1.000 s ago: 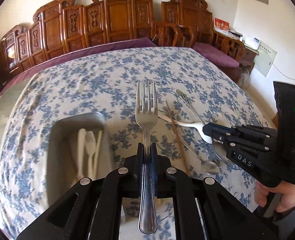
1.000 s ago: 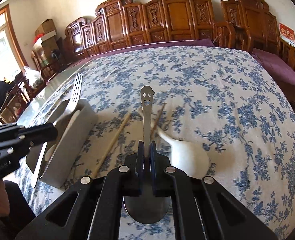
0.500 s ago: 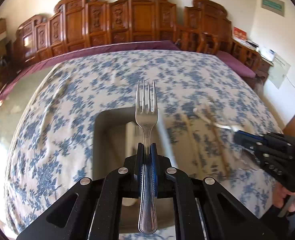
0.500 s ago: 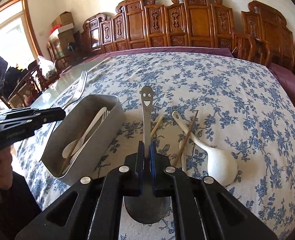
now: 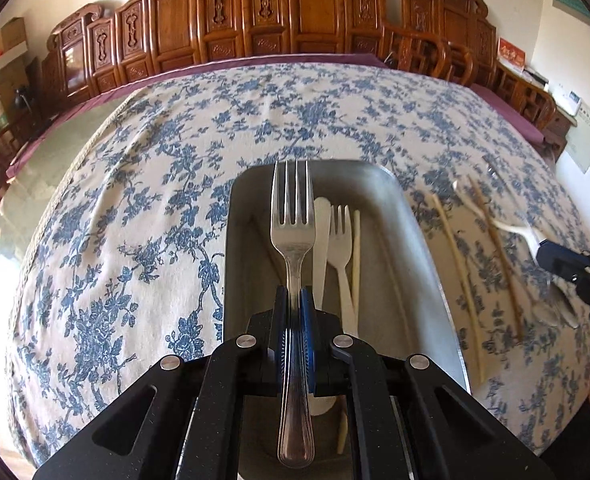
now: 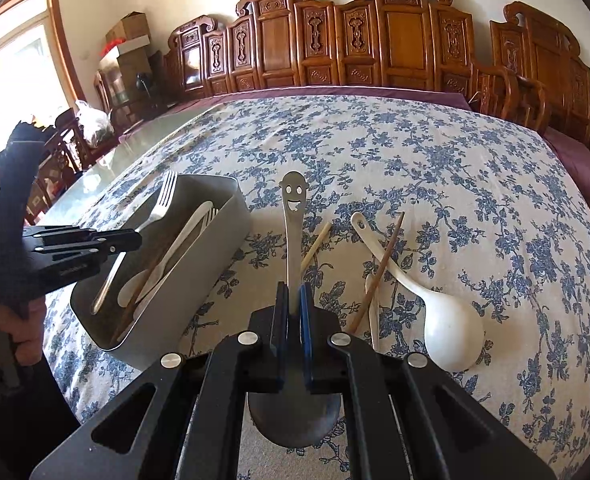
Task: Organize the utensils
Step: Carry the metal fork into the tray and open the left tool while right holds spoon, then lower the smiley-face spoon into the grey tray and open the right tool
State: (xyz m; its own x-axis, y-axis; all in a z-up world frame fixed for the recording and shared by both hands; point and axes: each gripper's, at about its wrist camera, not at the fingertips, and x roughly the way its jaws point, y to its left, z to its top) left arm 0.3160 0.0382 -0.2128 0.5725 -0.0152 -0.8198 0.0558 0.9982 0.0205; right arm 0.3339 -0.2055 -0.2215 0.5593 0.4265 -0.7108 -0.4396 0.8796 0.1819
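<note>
Left tool (image 5: pixel 293 312) angles downward at lower centre, clamped on a metal fork (image 5: pixel 293 216) above the grey container (image 5: pixel 419 240). Right tool (image 6: pixel 293 312), tilted down, grips a smiley-handled spoon (image 6: pixel 293 200) over the tabletop (image 6: pixel 455 168).

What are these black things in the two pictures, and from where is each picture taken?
They are no robot. A person holds a hand tool with two jaws in each hand, and a camera on each tool looks along them. The left camera shows the left gripper shut on a metal fork, held over a grey box with white plastic cutlery inside. The right camera shows the right gripper shut on a metal spoon with a smiling face on its handle. On the flowered cloth lie a white ladle and loose chopsticks.
</note>
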